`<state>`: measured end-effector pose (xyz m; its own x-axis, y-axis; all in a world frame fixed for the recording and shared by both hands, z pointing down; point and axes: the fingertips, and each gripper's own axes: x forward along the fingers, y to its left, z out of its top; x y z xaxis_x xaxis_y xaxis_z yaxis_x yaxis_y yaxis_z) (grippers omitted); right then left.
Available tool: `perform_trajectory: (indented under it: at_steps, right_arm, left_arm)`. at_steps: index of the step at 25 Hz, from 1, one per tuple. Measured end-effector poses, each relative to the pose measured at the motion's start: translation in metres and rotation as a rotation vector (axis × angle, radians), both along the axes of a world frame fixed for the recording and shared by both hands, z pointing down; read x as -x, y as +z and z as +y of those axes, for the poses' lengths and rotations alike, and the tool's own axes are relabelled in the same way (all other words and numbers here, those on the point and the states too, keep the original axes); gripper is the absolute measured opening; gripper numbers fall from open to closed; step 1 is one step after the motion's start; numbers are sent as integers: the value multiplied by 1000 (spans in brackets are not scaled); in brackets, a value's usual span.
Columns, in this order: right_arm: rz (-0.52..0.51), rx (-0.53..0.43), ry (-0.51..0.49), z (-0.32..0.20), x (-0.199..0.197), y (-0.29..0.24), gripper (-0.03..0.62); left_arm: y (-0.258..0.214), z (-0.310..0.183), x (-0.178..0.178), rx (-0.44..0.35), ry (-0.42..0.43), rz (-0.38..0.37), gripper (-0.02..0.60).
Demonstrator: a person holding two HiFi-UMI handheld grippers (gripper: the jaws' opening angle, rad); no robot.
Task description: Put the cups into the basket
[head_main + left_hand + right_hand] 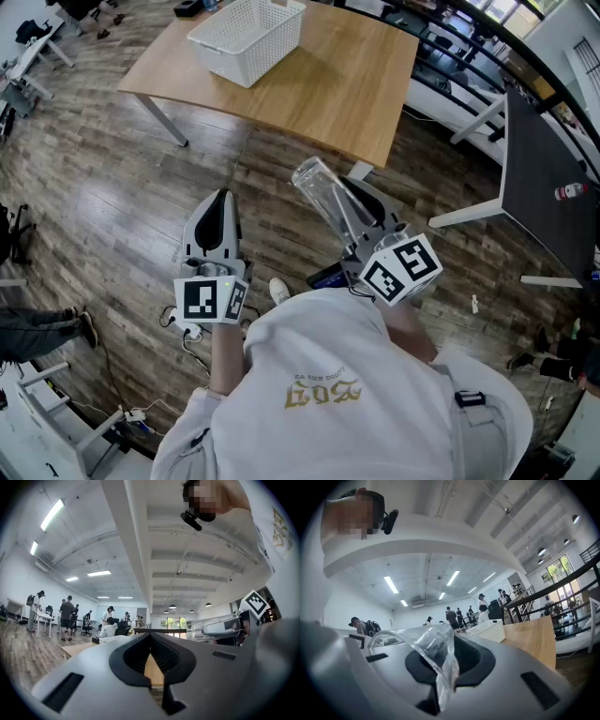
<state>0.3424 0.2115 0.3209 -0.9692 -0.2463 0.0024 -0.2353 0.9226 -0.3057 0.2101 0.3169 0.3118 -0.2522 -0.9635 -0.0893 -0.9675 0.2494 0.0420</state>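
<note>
the right hand-held gripper [359, 223] was clamped on a clear cup [322, 190], its length pointing ahead-left toward the basket [234, 64], well ahead on the tabletop [352, 84]; the left hand-held gripper [220, 201] was closed, empty.

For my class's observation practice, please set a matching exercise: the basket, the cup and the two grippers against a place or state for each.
Things:
1. basket
2. cup
3. left gripper
4. right gripper

Places or states:
a. shut, nothing between its jaws
b. on the wooden table
c. shut on the cup
d. clear plastic, held off the table

Pairs: 1-b, 2-d, 3-a, 4-c.
</note>
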Motion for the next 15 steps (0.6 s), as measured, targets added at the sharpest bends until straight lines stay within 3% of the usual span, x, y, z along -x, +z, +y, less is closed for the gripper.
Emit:
perform_trajectory:
  at_steps: [15]
  right_arm:
    - [-11, 2, -2, -1, -5, -1, 32]
  left_arm:
    - [3, -2, -9, 7, 1, 1, 6]
